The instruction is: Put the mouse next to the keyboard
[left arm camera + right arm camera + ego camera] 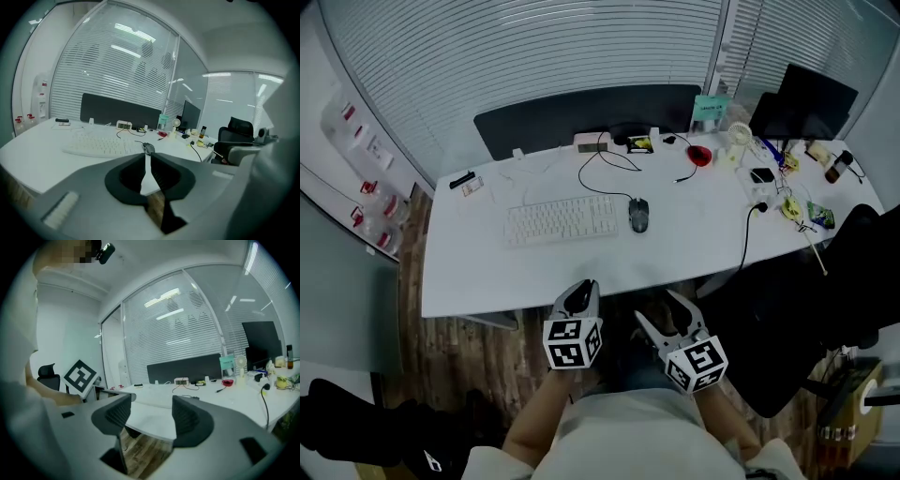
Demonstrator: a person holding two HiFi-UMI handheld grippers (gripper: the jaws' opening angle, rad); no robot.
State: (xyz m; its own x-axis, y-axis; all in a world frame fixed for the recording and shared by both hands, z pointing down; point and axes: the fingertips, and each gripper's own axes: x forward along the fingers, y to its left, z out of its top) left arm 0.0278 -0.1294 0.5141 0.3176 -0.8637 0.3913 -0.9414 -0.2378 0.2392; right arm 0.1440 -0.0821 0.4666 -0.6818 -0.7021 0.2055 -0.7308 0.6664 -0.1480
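The keyboard lies on the counter. At its 6 o'clock, off the counter, the left gripper has jaws pinched together, empty. The mouse sits just beside the keyboard at 3 o'clock. The right gripper has jaws apart, empty.

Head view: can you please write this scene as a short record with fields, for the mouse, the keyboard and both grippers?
keyboard: white, flat on the white desk
mouse: dark, wired, just right of the keyboard, small gap
left gripper: jaws together, nothing between them, short of the desk's near edge
right gripper: jaws apart, empty, also short of that edge
task state: mouse lies beside keyboard
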